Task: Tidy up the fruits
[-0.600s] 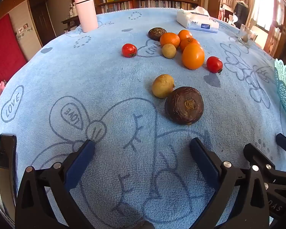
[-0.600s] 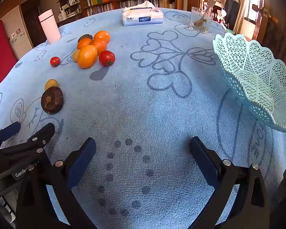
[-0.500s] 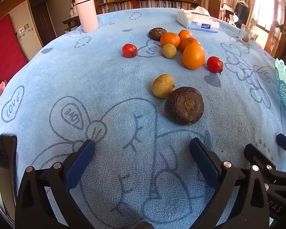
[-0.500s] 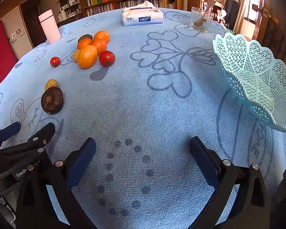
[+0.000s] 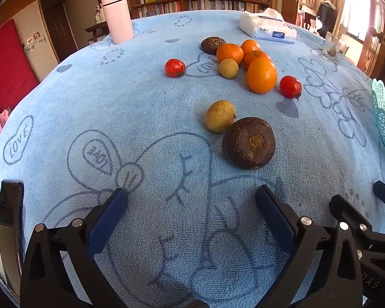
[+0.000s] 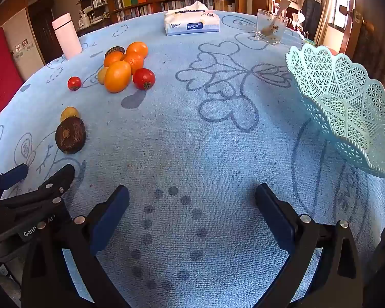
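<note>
Fruits lie loose on the blue cloth. Nearest my left gripper (image 5: 191, 196), which is open and empty, sits a dark brown round fruit (image 5: 248, 143) touching a yellow-green one (image 5: 220, 119). Farther back is a cluster of several oranges (image 5: 261, 75), a small yellow fruit (image 5: 228, 68), another dark fruit (image 5: 212, 45) and two tomatoes (image 5: 175, 67) (image 5: 290, 86). My right gripper (image 6: 192, 195) hovers open over bare cloth, with the turquoise lattice basket (image 6: 346, 107) to its right and the fruits (image 6: 117, 76) far to its left.
A pink tumbler (image 5: 116, 19) stands at the back left, a tissue pack (image 6: 191, 24) and a glass tray (image 6: 269, 27) at the back. The table's round edge drops off at the left. Bookshelves line the far wall.
</note>
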Demonstrator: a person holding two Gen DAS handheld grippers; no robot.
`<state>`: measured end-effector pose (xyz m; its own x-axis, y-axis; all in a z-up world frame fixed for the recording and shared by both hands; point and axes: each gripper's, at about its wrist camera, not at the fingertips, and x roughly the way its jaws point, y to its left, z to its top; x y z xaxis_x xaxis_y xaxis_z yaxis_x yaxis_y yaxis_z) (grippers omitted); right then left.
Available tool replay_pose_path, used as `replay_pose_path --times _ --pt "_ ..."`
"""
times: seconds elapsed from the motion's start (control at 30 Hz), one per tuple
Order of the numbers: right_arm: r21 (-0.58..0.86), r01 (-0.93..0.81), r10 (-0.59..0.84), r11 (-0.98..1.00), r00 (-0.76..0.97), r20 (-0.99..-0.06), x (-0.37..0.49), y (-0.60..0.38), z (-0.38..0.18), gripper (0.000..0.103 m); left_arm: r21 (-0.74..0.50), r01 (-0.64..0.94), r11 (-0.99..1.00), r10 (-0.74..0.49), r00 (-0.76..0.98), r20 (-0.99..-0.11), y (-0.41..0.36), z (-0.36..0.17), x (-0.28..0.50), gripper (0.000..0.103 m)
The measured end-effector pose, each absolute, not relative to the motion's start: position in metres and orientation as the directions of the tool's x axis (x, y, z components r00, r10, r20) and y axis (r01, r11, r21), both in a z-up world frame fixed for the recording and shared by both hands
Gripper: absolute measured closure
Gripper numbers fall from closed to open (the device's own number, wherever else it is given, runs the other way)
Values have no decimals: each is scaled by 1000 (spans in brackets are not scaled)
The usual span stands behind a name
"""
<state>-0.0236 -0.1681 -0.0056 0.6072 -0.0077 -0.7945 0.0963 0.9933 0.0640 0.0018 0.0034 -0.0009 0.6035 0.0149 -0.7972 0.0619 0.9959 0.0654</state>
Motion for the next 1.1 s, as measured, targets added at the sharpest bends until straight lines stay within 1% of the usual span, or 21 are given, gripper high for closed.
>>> replay_pose_path --times 1.1 --pt "64 96 -8 993 606 -795 -24 -168 -5 3 66 57 996 18 604 -797 -1 -1 3 5"
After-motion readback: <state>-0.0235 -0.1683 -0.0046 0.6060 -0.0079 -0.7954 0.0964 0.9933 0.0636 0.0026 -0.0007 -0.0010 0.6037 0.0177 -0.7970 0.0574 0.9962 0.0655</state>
